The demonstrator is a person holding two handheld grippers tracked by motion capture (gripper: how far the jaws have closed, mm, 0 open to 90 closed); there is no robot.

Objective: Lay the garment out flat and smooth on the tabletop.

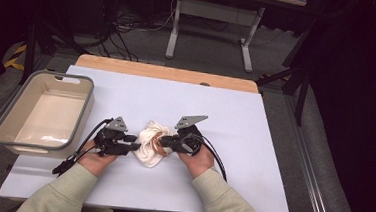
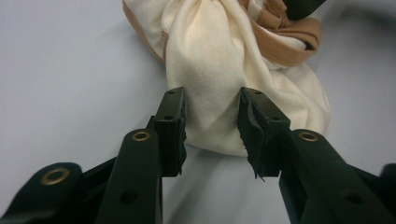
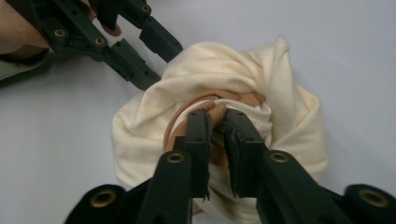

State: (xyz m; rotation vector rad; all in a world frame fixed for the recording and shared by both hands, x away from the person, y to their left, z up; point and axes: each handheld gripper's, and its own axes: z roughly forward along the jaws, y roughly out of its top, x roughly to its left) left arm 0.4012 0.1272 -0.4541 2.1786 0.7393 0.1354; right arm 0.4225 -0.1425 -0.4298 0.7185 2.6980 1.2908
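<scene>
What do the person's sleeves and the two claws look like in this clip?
Both sleeves are pale greenish-beige. Each claw, left claw and right claw, is black, with two flat-padded jaws, brass-coloured rivets at the joints, a grey three-cornered plate on top and a black cable trailing back.

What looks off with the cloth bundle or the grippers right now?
The left gripper has ragged, torn pad edges on one jaw. The cream cloth lies crumpled in a twisted heap with its tan band bunched, pinched by the right gripper. The tub overhangs the table's edge.
</scene>
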